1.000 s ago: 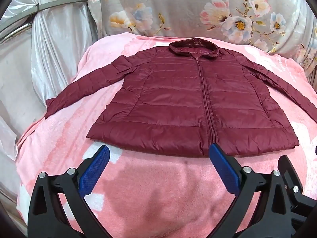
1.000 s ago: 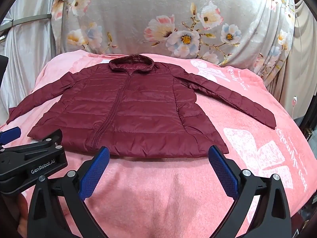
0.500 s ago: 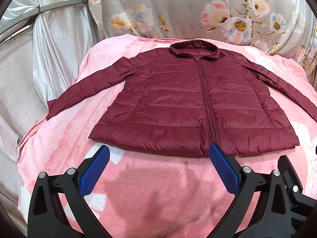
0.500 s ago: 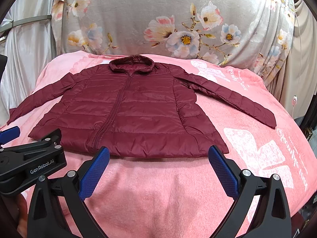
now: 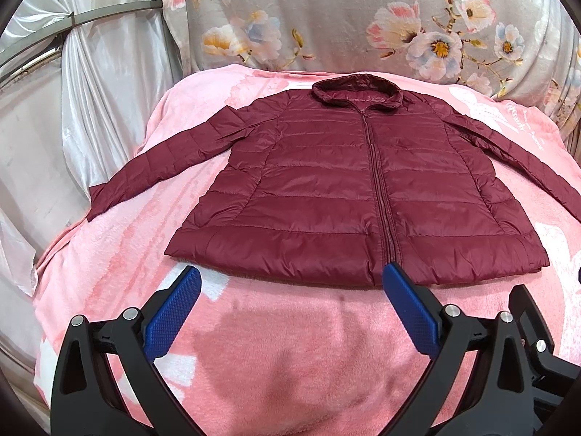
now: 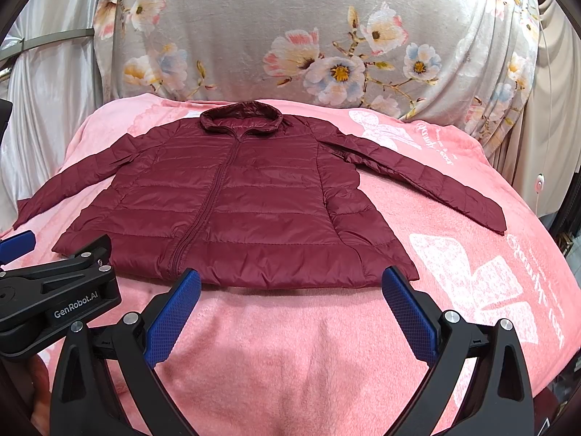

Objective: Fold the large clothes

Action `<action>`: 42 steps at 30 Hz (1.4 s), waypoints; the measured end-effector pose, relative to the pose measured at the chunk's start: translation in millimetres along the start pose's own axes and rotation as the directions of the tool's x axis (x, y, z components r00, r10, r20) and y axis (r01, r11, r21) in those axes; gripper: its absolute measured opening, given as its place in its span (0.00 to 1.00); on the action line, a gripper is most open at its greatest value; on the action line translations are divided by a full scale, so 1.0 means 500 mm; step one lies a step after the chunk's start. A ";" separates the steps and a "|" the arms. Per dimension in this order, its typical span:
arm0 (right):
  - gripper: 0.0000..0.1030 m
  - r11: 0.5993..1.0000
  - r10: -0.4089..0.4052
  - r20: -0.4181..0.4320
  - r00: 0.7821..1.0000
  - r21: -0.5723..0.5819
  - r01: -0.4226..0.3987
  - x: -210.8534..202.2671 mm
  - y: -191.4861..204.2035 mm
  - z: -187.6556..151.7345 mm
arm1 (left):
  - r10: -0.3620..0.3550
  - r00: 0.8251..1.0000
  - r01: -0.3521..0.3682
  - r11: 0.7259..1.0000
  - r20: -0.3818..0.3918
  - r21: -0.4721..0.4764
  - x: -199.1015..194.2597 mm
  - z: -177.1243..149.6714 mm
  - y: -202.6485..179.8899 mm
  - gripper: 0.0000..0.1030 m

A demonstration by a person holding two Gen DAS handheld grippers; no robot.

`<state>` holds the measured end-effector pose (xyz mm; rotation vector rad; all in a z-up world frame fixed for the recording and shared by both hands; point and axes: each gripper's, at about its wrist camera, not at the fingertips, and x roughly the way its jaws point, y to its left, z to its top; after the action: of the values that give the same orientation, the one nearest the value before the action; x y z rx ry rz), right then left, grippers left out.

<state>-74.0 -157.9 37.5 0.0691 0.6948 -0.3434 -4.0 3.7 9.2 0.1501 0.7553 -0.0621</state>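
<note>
A dark red quilted jacket [image 5: 348, 189] [image 6: 232, 203] lies flat and zipped on a pink blanket, collar at the far end, both sleeves spread out to the sides. My left gripper [image 5: 290, 283] hovers open just short of the jacket's hem, its blue pads [image 5: 174, 312] wide apart with nothing between them. My right gripper [image 6: 290, 283] is likewise open in front of the hem, right of the zip. In the right wrist view the left gripper's black body [image 6: 54, 290] shows at the left edge.
The pink blanket [image 5: 290, 363] [image 6: 290, 363] covers a raised surface that falls away at the left and right. A grey floral cloth [image 6: 308, 36] hangs behind it, and silvery drapes [image 5: 90, 91] hang at the left. A white cable with a switch [image 6: 540, 181] hangs at the right.
The left wrist view has drifted slightly, so the jacket sits a little further right and lower in it. The right gripper and the jacket itself have stayed still.
</note>
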 end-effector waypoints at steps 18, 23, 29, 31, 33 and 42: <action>0.95 1.000 0.001 0.000 1.000 0.002 -0.001 0.003 0.005 -0.002 | 0.003 1.000 -0.003 1.000 0.003 0.003 -0.001 -0.002 -0.002 0.95; 0.95 1.000 0.001 0.001 1.000 0.003 -0.001 0.005 0.003 -0.004 | 0.004 1.000 -0.004 1.000 0.003 0.003 -0.002 -0.002 -0.003 0.94; 0.95 1.000 0.001 0.000 1.000 0.004 -0.001 0.006 0.003 -0.005 | 0.004 1.000 -0.005 1.000 0.004 0.004 -0.001 -0.003 -0.003 0.95; 0.95 1.000 0.000 0.000 1.000 0.004 0.000 0.006 0.005 -0.004 | 0.005 1.000 -0.005 1.000 0.004 0.004 -0.001 -0.003 -0.003 0.94; 0.95 1.000 0.001 -0.001 1.000 0.005 -0.001 0.007 0.004 -0.004 | 0.004 1.000 -0.004 1.000 0.004 0.004 -0.001 -0.003 -0.003 0.94; 0.95 1.000 0.002 -0.002 1.000 0.006 -0.002 0.011 0.005 0.000 | 0.006 1.000 -0.006 1.000 0.004 0.005 0.000 -0.003 -0.004 0.94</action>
<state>-69.3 -157.2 34.0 0.0756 0.6953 -0.3440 -5.4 2.2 8.1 0.1568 0.7512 -0.0590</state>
